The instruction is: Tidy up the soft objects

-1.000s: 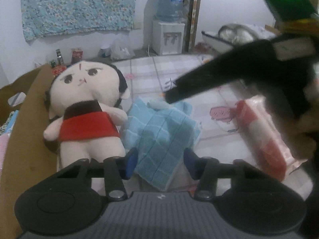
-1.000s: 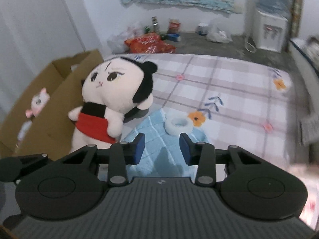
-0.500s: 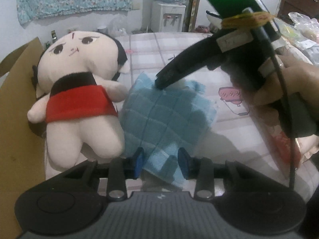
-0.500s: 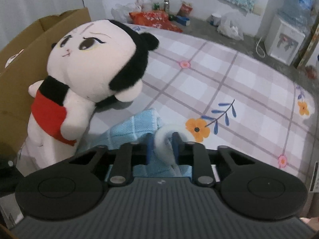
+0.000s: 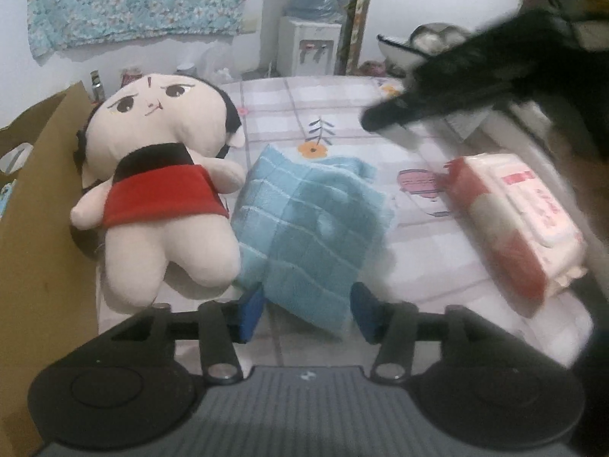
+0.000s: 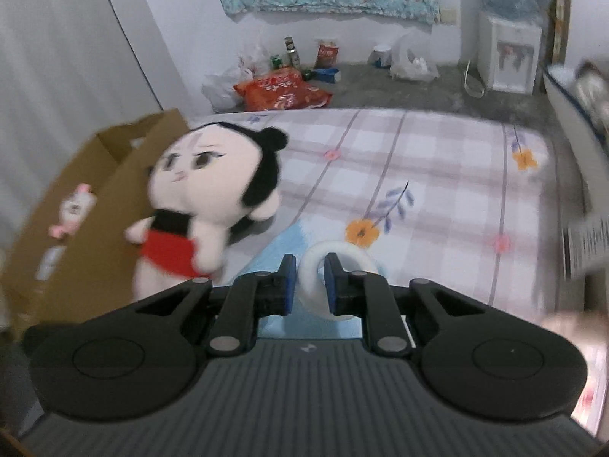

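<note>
**White ring pinched above the blue towel**

The right claw (image 6: 307, 283) is clamped on a white ring (image 6: 335, 266), its blue pads pressing one side of the ring while the rest sticks out ahead of the fingertips. The ring stands on edge over the far end of the blue towel (image 5: 308, 228).

The towel lies on the bed (image 5: 342, 114), its long axis running from the near edge away toward the orange flower print. The left claw (image 5: 306, 312) has just been opening; its pads stand apart on either side of the towel's near corner without pressing it.

Just left of the towel, touching it, a doll (image 5: 163, 186) lies on its back, head pointing away, feet nearest. Left of the doll stands a cardboard box (image 5: 38, 205). Right of the towel, apart from it, a pack of wipes (image 5: 514, 221) lies with its length angled away.
</note>
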A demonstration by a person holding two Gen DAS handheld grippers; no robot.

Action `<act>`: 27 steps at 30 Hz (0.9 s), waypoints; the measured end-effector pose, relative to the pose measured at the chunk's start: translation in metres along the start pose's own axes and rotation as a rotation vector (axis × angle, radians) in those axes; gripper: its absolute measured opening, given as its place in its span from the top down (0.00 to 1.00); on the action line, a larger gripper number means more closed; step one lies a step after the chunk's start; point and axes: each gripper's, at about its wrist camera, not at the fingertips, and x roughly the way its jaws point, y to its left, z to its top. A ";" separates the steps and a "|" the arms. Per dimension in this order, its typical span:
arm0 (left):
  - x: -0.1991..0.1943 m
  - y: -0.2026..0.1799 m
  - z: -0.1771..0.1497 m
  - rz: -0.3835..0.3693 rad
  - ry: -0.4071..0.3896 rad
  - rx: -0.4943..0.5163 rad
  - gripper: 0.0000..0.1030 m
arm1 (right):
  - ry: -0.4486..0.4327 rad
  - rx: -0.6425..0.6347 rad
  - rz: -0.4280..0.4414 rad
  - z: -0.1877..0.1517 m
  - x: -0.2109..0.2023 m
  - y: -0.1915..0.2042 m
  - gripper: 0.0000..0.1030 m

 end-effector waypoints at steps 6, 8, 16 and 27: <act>-0.031 -0.004 -0.023 -0.088 0.022 0.038 0.39 | 0.096 0.143 0.105 -0.050 -0.039 0.008 0.86; -0.038 -0.005 -0.034 -0.112 0.044 0.045 0.39 | 0.151 0.199 0.143 -0.069 -0.040 0.012 0.86; -0.047 -0.013 -0.068 -0.121 0.078 0.070 0.39 | 0.260 0.310 0.217 -0.122 -0.017 0.039 0.84; -0.038 -0.024 -0.073 -0.101 0.064 0.135 0.39 | 0.261 0.447 0.278 -0.143 -0.002 0.030 0.64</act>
